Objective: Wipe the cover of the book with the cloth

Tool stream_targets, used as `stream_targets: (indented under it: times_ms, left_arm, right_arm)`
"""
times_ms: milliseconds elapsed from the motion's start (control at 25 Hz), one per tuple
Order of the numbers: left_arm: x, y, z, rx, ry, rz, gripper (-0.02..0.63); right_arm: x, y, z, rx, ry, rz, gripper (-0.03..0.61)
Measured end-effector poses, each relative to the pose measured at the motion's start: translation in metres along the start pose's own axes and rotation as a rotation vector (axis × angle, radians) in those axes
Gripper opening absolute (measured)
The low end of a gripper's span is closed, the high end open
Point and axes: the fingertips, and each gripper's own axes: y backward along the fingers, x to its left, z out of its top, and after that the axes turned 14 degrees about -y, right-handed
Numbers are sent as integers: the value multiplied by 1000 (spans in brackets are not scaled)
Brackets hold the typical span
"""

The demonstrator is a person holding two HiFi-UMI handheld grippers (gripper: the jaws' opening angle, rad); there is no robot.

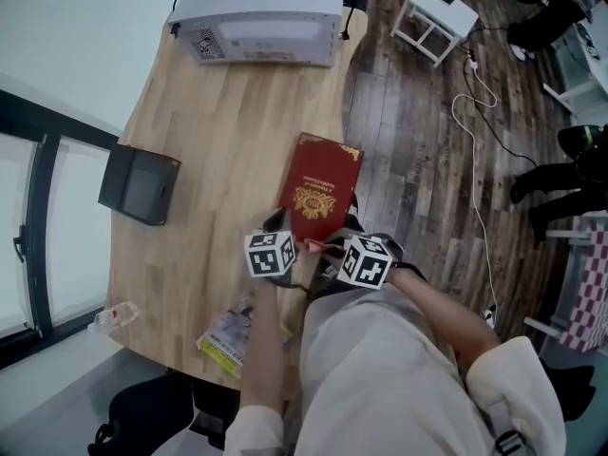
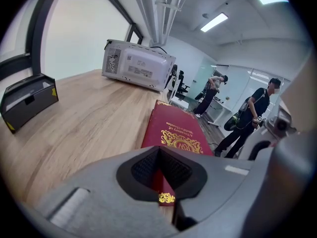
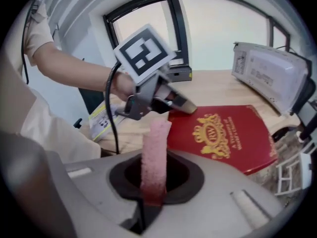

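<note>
left tool (image 2: 158, 178) clamped on book (image 1: 320, 190) edge, right tool (image 3: 152, 182) pinching cloth (image 3: 155, 150), forearms (image 1: 262, 350) close together

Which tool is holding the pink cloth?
The right tool, with the pink cloth standing upright between its jaws; the left tool clamps the near edge of the red book.

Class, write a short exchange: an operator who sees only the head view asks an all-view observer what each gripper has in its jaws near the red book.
Operator: I cannot see the jaws from here. What is in the right gripper?
Observer: It is shut on a pink cloth that stands upright between its jaws.
Operator: And the left gripper?
Observer: It is shut on the red book, at its near end.
</note>
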Motion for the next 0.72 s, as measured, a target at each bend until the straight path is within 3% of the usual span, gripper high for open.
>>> stream_targets:
  times_ms: [240, 400, 480, 600, 720]
  left_arm:
    - [0, -2, 0, 7, -6, 4, 8]
    - [-2, -2, 0, 5, -7, 8, 7]
    - [-2, -2, -1, 6, -2, 8, 6]
    - [-1, -2, 0, 4, 1, 7, 8]
    - [-1, -4, 1, -2, 5, 4, 6]
  right_arm:
    - [-132, 38, 42, -151, -74, -395, 25]
    - [-181, 45, 62, -174, -34, -547, 26]
    - [-192, 34, 66, -136, 9, -568, 25]
    - [-190, 8, 60, -37, 48, -518, 26]
    - [-175, -3, 59, -1, 66, -471, 26]
